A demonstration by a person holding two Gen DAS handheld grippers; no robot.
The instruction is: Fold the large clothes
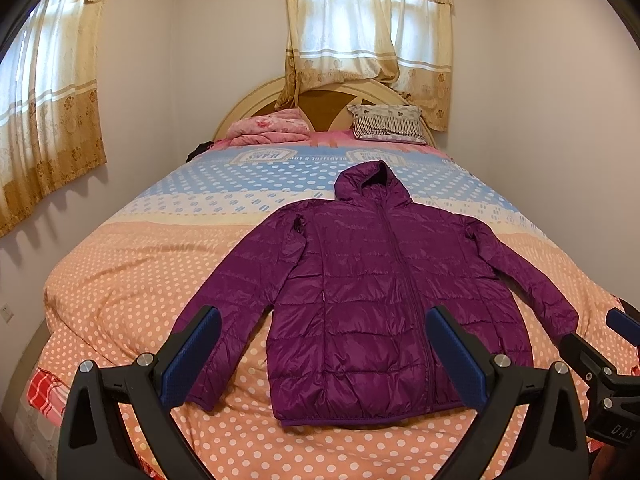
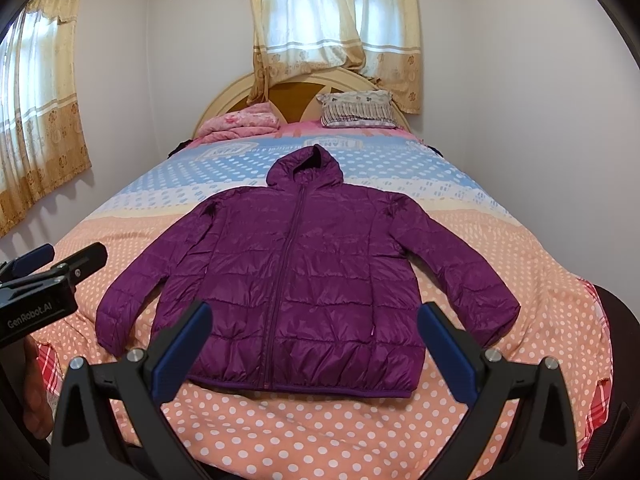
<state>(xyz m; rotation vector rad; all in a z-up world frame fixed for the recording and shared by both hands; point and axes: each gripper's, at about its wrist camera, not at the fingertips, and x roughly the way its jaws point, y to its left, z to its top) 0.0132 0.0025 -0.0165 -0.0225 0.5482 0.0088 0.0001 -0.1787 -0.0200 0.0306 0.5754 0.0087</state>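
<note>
A purple quilted hooded jacket (image 1: 372,280) (image 2: 296,272) lies flat and zipped, front up, on the bed, sleeves spread to both sides and hood toward the headboard. My left gripper (image 1: 324,320) hovers open above the jacket's hem, nothing between its blue pads. My right gripper (image 2: 316,316) is also open and empty, above the jacket's lower half. In the left wrist view the right gripper (image 1: 612,356) shows at the right edge; in the right wrist view the left gripper (image 2: 56,260) shows at the left edge.
The bed (image 1: 120,280) has an orange polka-dot cover turning blue toward the headboard (image 1: 256,100). A pink folded blanket (image 1: 268,128) and a striped pillow (image 1: 388,124) lie at the head. Curtained windows (image 1: 368,32) stand behind and on the left wall.
</note>
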